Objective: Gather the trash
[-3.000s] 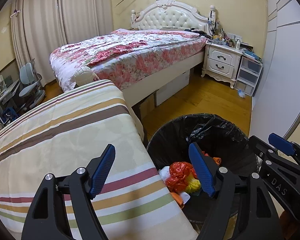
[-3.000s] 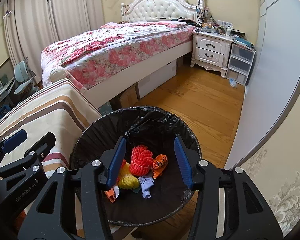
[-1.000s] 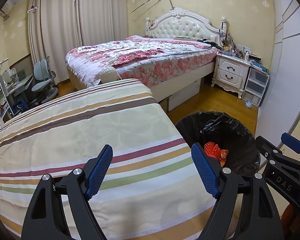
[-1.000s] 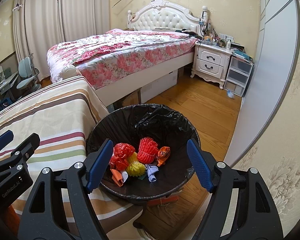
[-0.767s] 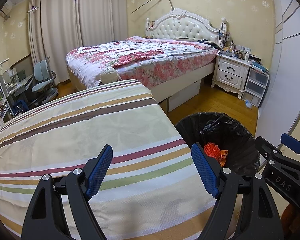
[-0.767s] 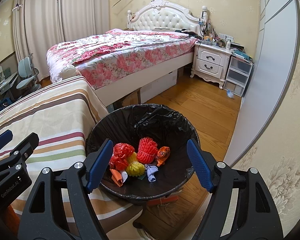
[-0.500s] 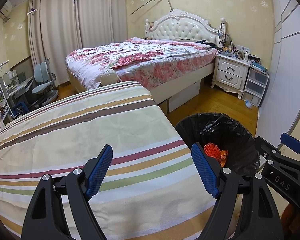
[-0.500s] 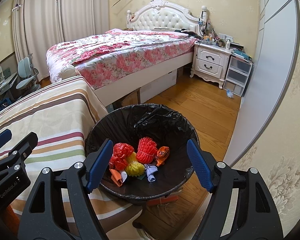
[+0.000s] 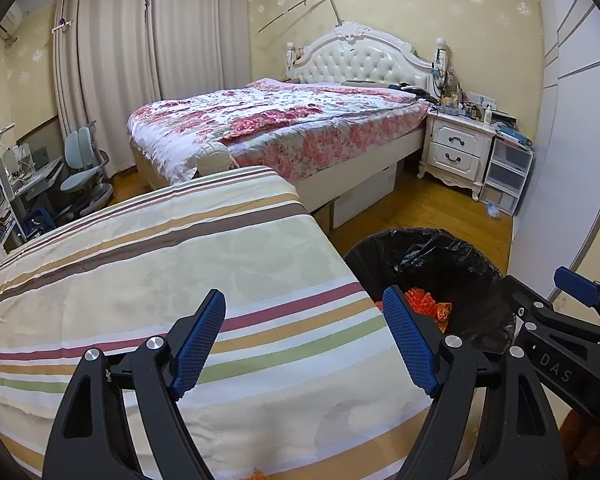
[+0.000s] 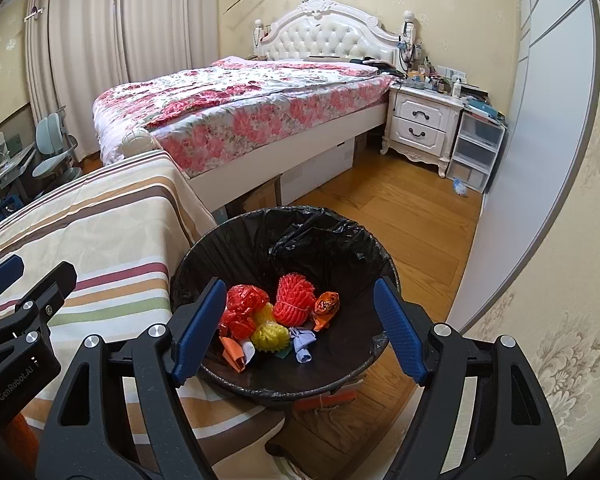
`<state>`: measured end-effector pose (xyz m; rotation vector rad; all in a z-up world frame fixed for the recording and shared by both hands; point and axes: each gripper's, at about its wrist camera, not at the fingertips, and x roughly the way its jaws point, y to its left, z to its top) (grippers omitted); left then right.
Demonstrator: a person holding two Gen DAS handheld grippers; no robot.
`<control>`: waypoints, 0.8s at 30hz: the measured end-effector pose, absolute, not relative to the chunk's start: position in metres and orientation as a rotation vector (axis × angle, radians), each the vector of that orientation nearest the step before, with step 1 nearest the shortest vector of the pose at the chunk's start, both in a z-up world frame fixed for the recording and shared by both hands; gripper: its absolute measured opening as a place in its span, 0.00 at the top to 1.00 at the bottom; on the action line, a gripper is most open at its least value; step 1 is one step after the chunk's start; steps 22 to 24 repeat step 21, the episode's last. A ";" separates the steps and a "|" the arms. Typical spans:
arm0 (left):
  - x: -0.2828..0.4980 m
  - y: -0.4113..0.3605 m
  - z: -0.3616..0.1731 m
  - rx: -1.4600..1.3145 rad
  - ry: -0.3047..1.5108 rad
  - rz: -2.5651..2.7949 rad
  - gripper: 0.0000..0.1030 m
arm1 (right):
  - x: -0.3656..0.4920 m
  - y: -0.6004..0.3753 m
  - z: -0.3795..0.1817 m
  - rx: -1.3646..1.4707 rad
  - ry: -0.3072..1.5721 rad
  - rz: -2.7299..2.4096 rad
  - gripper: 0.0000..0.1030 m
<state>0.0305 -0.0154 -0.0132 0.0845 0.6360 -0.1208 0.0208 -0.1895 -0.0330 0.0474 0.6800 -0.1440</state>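
Both-handed, the scene is plain enough: the left hand-held gripper (image 9: 303, 338) hangs above a striped cloth (image 9: 180, 264) that covers a flat surface, its blue pads spread wide with nothing between them; the cloth beneath it shows cream ground with brown, tan, maroon and green bands and no loose item on it. Off to its right the right hand-held gripper (image 10: 300, 330) hovers over the trash bin (image 10: 228, 376), its jaws likewise spread apart and empty; its black frame also shows at the right edge of the left wrist view.

The bin is round, lined with a black bag (image 10: 320, 240) whose rim is crumpled at the far side; it stands on the wooden floor (image 10: 400, 216) just beside the edge of the striped cloth. Inside lies the collected trash: a red net wad (image 10: 294, 298), a red crumpled bag (image 10: 242, 302), a yellow foam net (image 10: 270, 336), an orange wrapper (image 10: 326, 304), a pale purple scrap (image 10: 302, 342) and an orange scrap (image 10: 231, 348) near the front; they lie heaped together at the bottom, touching one another.

Beyond the bin stands a bed with a floral quilt (image 10: 240, 100) and a white tufted headboard (image 10: 328, 38); a white nightstand (image 10: 422, 128) sits beside it, with clear plastic drawers (image 10: 476, 152) next to that; curtains (image 10: 100, 40) cover the far wall.
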 end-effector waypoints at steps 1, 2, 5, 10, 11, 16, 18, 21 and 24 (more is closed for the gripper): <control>0.031 -0.016 -0.013 0.085 0.634 -0.123 0.24 | 0.021 -0.189 -0.033 0.048 0.680 -0.144 0.28; 0.030 -0.015 -0.013 0.084 0.633 -0.126 0.24 | 0.021 -0.189 -0.033 0.048 0.680 -0.144 0.28; 0.031 -0.015 -0.013 0.079 0.634 -0.130 0.24 | 0.021 -0.190 -0.033 0.048 0.680 -0.145 0.28; 0.032 -0.015 -0.013 0.077 0.639 -0.130 0.24 | 0.020 -0.187 -0.033 0.045 0.684 -0.139 0.28; 0.032 -0.014 -0.014 0.078 0.639 -0.127 0.24 | 0.019 -0.186 -0.034 0.042 0.684 -0.137 0.28; 0.037 -0.004 -0.015 0.067 0.648 -0.103 0.24 | 0.019 -0.178 -0.037 0.028 0.687 -0.118 0.28; 0.038 0.002 -0.015 0.063 0.651 -0.088 0.24 | 0.022 -0.172 -0.037 0.021 0.691 -0.106 0.28; 0.041 0.017 -0.018 0.055 0.663 -0.058 0.24 | 0.026 -0.159 -0.037 0.008 0.700 -0.080 0.28; 0.041 0.017 -0.018 0.055 0.663 -0.058 0.24 | 0.026 -0.159 -0.037 0.008 0.700 -0.080 0.28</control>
